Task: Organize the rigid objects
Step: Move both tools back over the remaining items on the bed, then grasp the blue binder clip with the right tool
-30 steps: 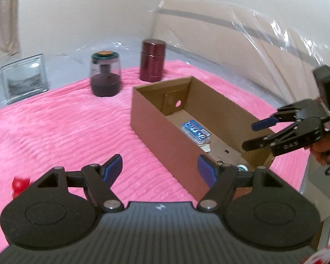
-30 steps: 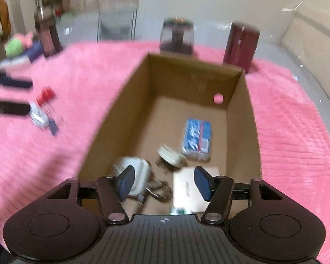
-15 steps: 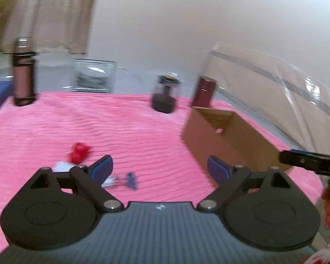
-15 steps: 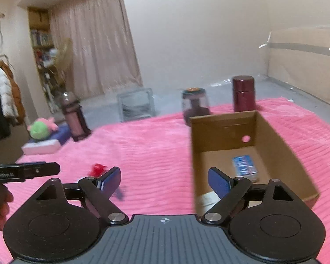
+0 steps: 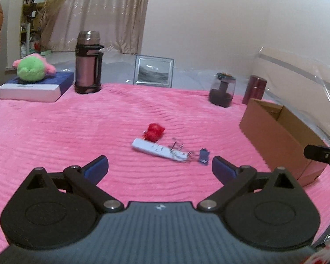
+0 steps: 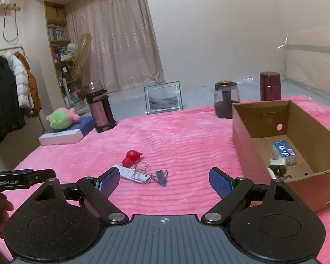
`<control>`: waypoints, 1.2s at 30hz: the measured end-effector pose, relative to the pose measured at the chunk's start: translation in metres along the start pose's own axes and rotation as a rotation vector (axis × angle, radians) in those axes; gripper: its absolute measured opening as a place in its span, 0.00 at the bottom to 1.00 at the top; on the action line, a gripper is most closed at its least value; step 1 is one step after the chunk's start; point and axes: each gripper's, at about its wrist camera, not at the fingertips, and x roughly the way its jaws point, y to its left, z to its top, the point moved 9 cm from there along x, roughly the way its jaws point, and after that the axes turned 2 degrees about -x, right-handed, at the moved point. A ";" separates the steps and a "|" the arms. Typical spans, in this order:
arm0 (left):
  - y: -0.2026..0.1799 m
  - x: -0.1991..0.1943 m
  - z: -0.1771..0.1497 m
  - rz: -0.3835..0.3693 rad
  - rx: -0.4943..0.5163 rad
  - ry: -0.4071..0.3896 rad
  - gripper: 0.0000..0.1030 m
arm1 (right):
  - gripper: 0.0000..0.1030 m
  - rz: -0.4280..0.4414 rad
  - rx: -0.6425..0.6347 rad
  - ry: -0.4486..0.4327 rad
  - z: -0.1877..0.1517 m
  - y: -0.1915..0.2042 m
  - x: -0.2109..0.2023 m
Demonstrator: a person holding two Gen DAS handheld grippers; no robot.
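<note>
Pink ribbed blanket (image 6: 187,136) covers the whole work surface, curtain and coat rack behind. Left to right we see a green plush (image 6: 60,118) on a flat box, a tall thermos (image 6: 99,107), a picture frame (image 6: 164,98), a dark jar (image 6: 226,101), a maroon canister (image 6: 270,87), then the cardboard box (image 6: 242,136) on the right with a blue packet (image 6: 283,149) and a white plug (image 6: 277,164) already inside.

Loose items left to sort sit mid-blanket, touching or just beside each other: red toy (image 5: 154,131), white remote (image 5: 158,150), wire binder clips (image 5: 178,148), blue clip (image 5: 204,156).

Left gripper (image 5: 160,168) jaws opening, nearly full wide, nothing between them. Right gripper (image 6: 164,181) wide open, empty too.

We judge this as the reach step: both tongs aimed at the cluster, well short of it. Next move calls for dropping onto one piece, likely the remote or red toy, without dragging the tangled clips, then carrying it to the box.
</note>
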 end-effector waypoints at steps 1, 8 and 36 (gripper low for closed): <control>0.003 0.001 -0.004 0.011 0.002 0.007 0.96 | 0.83 -0.001 -0.010 0.005 -0.003 0.003 0.003; 0.011 0.011 -0.024 0.018 -0.019 0.040 0.96 | 0.83 -0.002 -0.021 0.053 -0.022 0.013 0.016; -0.010 0.092 -0.045 -0.022 0.104 0.127 0.95 | 0.83 0.024 -0.206 0.178 -0.060 0.010 0.104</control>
